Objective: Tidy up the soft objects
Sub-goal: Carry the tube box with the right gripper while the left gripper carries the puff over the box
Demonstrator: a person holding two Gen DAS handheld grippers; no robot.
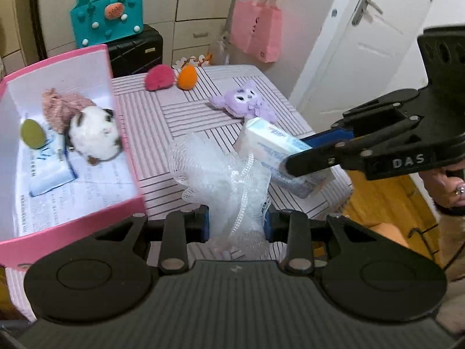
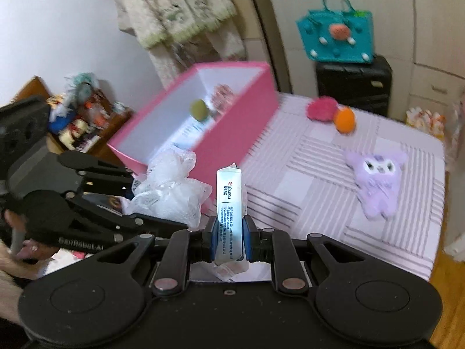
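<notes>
Striped table — pink box, white door behind.

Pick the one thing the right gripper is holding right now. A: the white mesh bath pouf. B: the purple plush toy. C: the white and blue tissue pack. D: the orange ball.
C: the right gripper is clamped on the white and blue tissue pack, which stands up between its blue pads, while the left gripper holds the mesh bath pouf.

A teal handbag sits atop a black suitcase.
</notes>
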